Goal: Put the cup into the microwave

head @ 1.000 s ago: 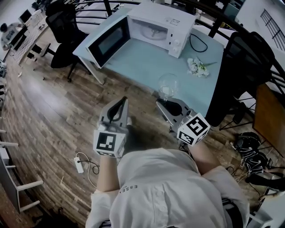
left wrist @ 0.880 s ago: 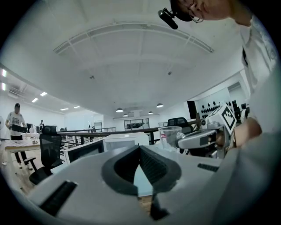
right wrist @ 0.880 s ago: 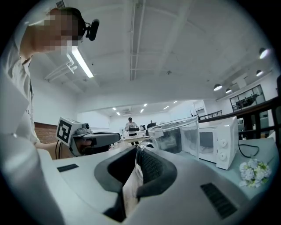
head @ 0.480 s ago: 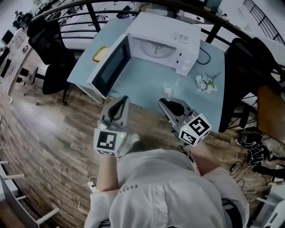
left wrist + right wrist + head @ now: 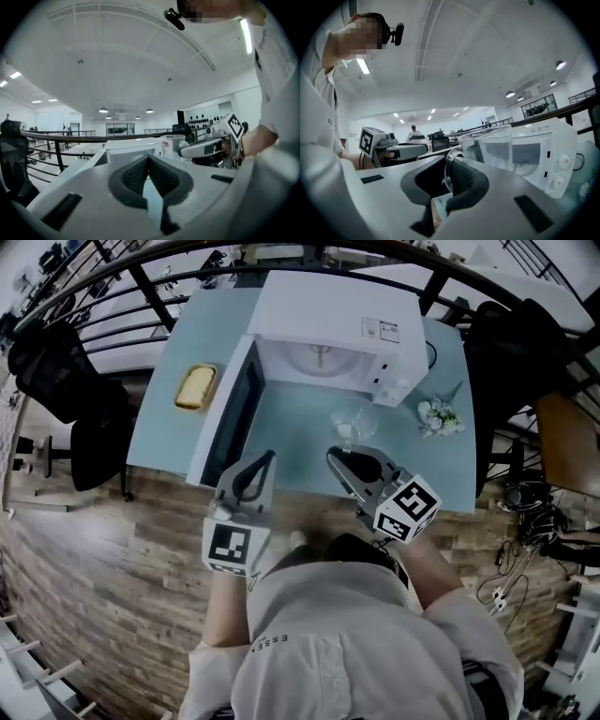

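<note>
Looking down on the pale blue table [image 5: 291,437], we've got the white microwave [image 5: 328,320] at the back. Its door [image 5: 228,413] is swung wide open to the left, and the door's free edge stands just beside the left gripper [image 5: 262,463]. A yellow block [image 5: 195,387] (bread or sponge, hard to say) lies on the table on the far side of that door. A little bunch of white flowers [image 5: 438,414] sits to the right, near the microwave's knobs. Black chairs [image 5: 56,371] flank the table and a dark railing [image 5: 141,277] curves behind it. And there's the cup [image 5: 352,420], clear glass, upright, in front of the open cavity and right at the tip of the right gripper [image 5: 343,456]. The right gripper view shows those jaws pinching the cup's wall, one pad inside the rim, one outside. The left gripper's jaws are pressed together at the tips, with nothing between them.
</note>
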Tool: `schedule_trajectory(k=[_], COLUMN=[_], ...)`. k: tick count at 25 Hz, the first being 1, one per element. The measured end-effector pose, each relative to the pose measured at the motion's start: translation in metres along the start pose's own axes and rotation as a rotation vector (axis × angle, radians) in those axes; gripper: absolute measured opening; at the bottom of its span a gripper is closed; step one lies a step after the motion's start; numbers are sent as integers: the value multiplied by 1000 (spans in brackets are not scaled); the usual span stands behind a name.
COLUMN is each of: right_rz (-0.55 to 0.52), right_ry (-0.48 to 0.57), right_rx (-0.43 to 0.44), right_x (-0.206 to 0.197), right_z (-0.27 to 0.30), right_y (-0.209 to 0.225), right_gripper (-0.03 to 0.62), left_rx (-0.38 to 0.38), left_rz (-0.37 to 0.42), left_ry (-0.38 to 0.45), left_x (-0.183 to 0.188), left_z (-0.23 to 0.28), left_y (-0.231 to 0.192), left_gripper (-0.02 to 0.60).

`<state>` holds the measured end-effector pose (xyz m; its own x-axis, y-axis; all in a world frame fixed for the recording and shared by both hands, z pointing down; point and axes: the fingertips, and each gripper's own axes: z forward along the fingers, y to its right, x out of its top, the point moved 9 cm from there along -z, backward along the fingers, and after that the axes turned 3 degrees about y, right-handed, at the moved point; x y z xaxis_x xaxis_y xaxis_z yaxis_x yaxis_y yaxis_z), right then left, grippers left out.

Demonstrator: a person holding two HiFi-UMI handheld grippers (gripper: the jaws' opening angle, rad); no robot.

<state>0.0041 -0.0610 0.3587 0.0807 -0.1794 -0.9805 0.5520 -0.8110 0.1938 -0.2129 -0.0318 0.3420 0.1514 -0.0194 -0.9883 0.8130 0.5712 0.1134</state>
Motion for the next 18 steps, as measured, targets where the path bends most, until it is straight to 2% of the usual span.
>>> schedule_trajectory(k=[10,18], right_rz=[42,84], right_ry=[-56,-111], right_rx=[7,59], right_x=[-27,-48], right_z=[49,89], right_y=[72,135], right_gripper=[35,35], left_rx=[-76,-67], left_rz=[-50,-81], left_ry=[-31,-46], left_x=[-27,-41], left_z=[69,131], left_y=[-28,-53], left_gripper=[2,2])
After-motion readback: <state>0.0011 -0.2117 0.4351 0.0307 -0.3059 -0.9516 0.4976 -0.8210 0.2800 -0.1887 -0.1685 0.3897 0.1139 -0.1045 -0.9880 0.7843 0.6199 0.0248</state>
